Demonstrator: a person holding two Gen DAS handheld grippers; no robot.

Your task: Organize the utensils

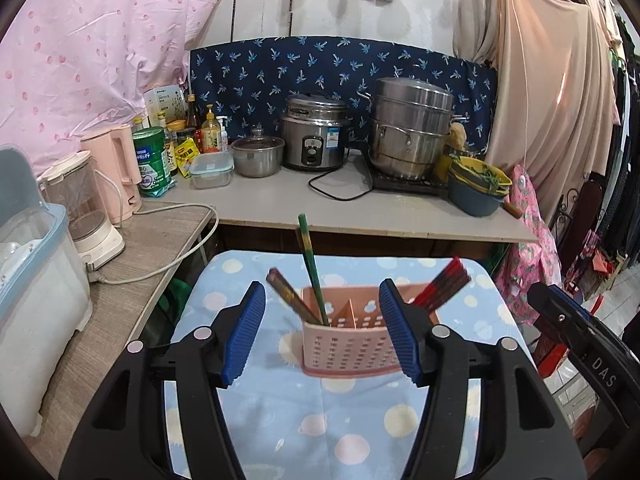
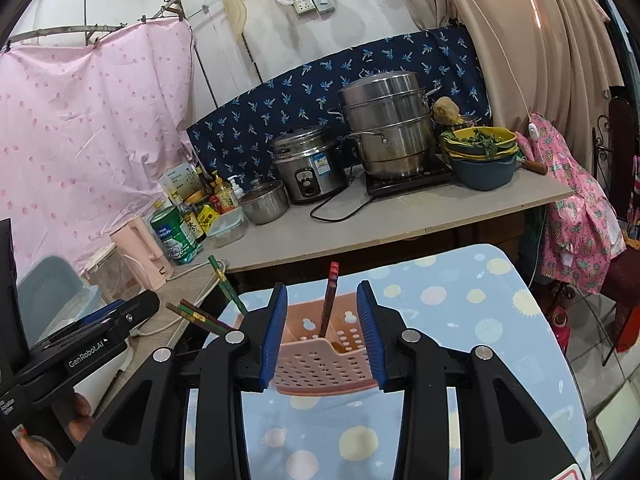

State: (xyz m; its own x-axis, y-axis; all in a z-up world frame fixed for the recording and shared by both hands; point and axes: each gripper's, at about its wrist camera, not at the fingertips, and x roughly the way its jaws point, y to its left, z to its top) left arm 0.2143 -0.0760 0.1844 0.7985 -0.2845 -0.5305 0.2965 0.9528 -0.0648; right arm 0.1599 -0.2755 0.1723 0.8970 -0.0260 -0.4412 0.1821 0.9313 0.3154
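Observation:
A pink perforated utensil holder stands on a small table with a blue dotted cloth. Green and brown chopsticks lean in its left compartment. Red and dark chopsticks lean out of its right compartment. My left gripper is open and empty, just in front of the holder. My right gripper is open, its blue pads on either side of the holder, around the red chopsticks. The green chopsticks show to its left.
A counter behind holds a rice cooker, a steel steamer pot, a small pot, stacked bowls, bottles and a pink kettle. A side table holds a blender and a plastic bin.

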